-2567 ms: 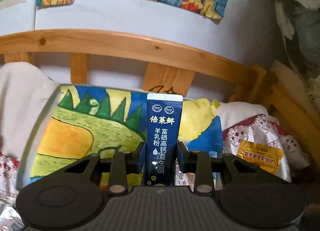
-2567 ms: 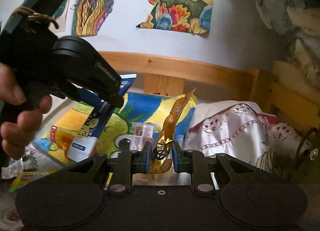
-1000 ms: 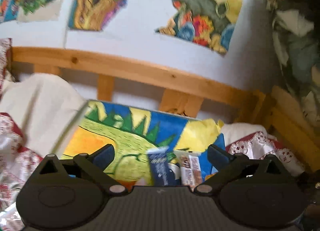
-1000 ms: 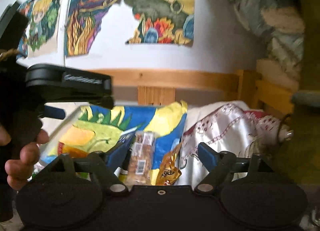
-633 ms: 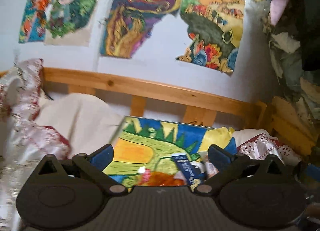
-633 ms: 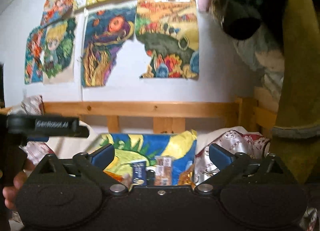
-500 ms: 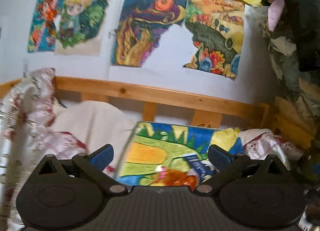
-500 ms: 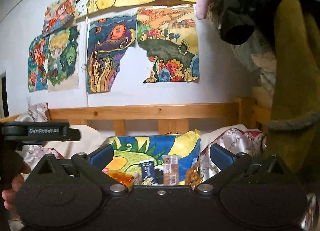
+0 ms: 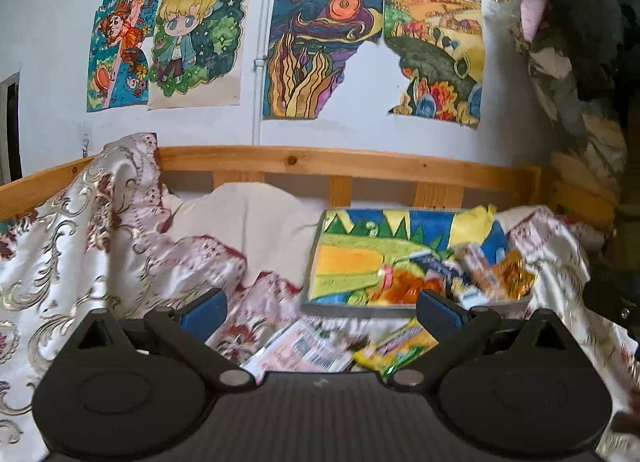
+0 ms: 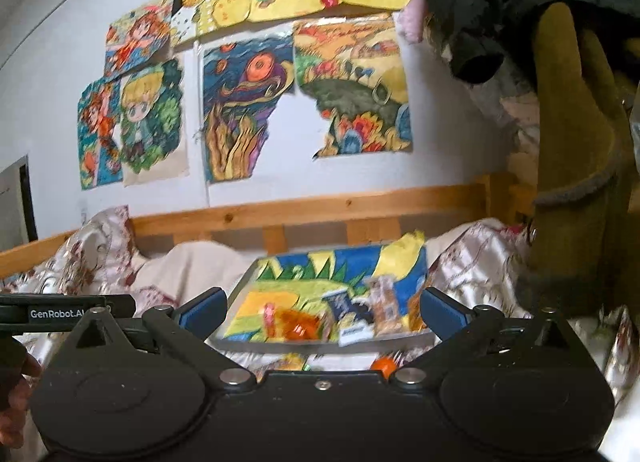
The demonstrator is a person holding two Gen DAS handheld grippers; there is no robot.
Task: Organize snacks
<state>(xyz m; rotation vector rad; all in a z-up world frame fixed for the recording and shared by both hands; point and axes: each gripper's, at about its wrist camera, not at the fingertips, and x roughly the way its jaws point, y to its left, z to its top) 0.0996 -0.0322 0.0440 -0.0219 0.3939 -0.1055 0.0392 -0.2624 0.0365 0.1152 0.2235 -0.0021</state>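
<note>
A flat tray lined with a bright painted sheet (image 9: 352, 262) (image 10: 288, 294) lies on the bed. Several snack packets rest on it: an orange packet (image 9: 412, 286) (image 10: 296, 322), a dark blue sachet (image 10: 340, 306), a cereal bar (image 10: 386, 302) and a gold wrapper (image 9: 516, 274). My left gripper (image 9: 320, 312) is open and empty, well back from the tray. My right gripper (image 10: 322, 312) is open and empty too, with the tray seen between its fingers. Loose packets, a pale one (image 9: 304, 350) and a yellow one (image 9: 400, 346), lie on the bedcover just ahead of the left gripper.
A patterned satin bedcover (image 9: 80, 246) is heaped at the left. A wooden bed rail (image 9: 320, 161) runs along the wall under colourful drawings. Clothes hang at the right (image 10: 572, 141). A hand on the other gripper's handle (image 10: 16, 382) shows at the right wrist view's left edge.
Both grippers let go of their sachets onto the tray, opened wide and pulled back from it. The tray now looks smaller and farther, and more wall and bedcover show.
</note>
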